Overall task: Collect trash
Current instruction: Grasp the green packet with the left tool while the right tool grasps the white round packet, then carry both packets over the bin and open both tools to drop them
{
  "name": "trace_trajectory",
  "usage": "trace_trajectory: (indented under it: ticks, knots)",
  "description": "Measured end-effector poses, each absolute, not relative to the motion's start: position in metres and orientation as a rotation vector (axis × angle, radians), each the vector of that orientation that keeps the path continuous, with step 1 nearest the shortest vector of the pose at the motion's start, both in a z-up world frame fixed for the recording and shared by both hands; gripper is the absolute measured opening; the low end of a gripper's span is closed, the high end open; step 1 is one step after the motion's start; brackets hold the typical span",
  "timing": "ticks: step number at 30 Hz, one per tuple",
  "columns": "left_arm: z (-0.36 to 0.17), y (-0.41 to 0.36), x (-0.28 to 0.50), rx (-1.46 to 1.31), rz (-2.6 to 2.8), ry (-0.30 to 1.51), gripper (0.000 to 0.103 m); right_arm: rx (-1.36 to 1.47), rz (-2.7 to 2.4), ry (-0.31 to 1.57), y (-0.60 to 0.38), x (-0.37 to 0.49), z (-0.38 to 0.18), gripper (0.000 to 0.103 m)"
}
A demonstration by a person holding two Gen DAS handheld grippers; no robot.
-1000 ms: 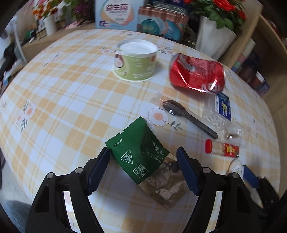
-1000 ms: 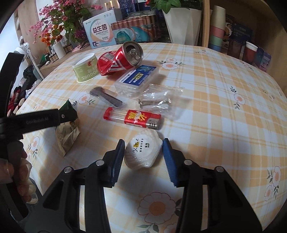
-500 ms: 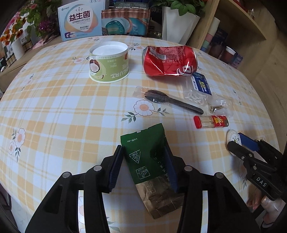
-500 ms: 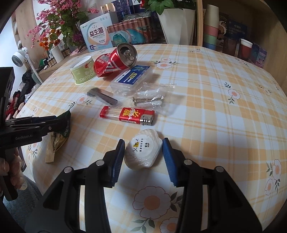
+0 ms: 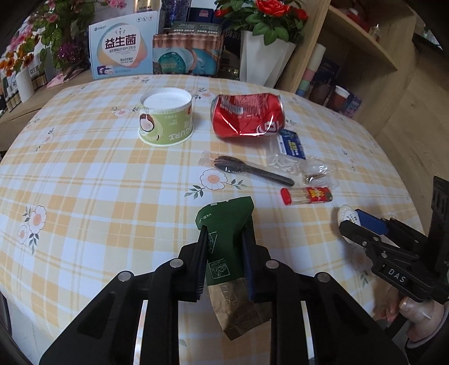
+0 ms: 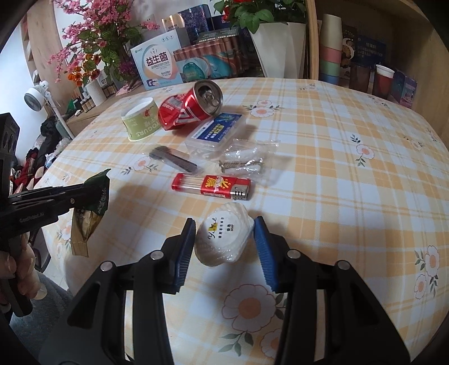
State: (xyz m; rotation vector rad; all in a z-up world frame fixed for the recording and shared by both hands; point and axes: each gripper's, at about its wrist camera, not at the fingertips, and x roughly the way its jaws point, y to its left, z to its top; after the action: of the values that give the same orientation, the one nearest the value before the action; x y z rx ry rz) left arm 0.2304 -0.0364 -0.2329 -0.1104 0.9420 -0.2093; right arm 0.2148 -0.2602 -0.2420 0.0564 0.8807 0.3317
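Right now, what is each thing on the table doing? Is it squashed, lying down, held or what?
Green packet: pinched in the closing left gripper, lifted clear of the tablecloth.
White shell-shaped soap: between the right gripper pads.
Red can: crushed, on its side, tab end opened.
Yogurt cup: upside down.
Black spoon: lying flat in clear wrap.
Red lighter: lying flat.
Screw bag: lying flat.

Setting: we judge this a home, a living or dining room. Evidence we list: a table (image 6: 350,174) under a yellow checked, flower-printed cloth; potted flowers (image 5: 266,16); wooden shelving (image 5: 364,45) with stacked cups (image 6: 331,45); boxed household goods (image 6: 157,63); perhaps heaped clothes (image 6: 36,151), though that corner is blurred.
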Motion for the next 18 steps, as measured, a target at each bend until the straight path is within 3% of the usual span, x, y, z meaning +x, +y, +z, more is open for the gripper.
trace_trajectory:
  ticks: [18]
  knots:
    - [-0.171,-0.015,0.141,-0.118,-0.252,0.861,0.022,0.112,0.359,0.776,-0.249,0.135,-0.175,0.044]
